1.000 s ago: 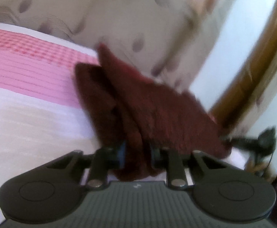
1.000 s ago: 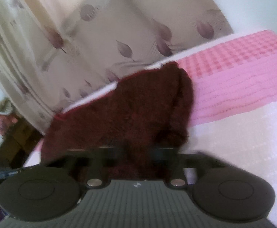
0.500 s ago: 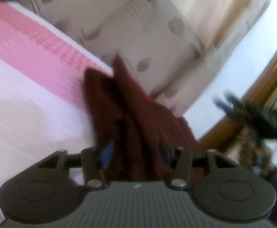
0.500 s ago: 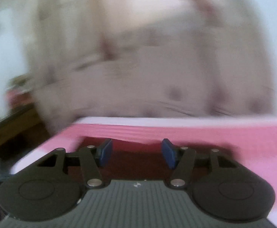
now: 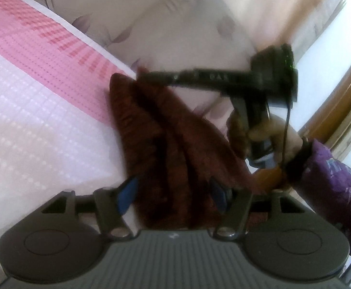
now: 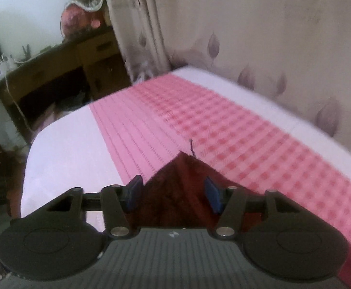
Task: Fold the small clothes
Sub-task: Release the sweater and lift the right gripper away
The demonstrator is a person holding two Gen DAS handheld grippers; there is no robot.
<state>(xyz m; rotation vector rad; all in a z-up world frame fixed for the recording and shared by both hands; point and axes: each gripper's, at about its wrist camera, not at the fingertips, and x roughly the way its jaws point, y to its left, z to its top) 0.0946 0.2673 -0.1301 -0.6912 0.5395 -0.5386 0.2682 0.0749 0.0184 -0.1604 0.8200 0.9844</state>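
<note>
Left tongs (image 5: 173, 196): blue pads spread wide, nothing pinched. The dark red garment (image 5: 165, 149) runs between the pads without either pressing on it. It lies bunched in long ridges on the bed (image 5: 30, 125), at the edge of the pink checked band, near the bed's far side by the curtain (image 5: 175, 24).

Right tongs (image 6: 173, 195): also parted wide, holding nothing. A pointed corner of the garment sits between the pads on the pink stripe; a loose thread sticks up at its tip.

Risks, as judged:
- Ridges in the cloth could get pressed into a crooked fold if not smoothed.
- A closing pad may catch several layers, or the bedcover beneath.
- The thread could snag a pad.
- The garment sits near the bed edge; a pull could drag it off.
</note>
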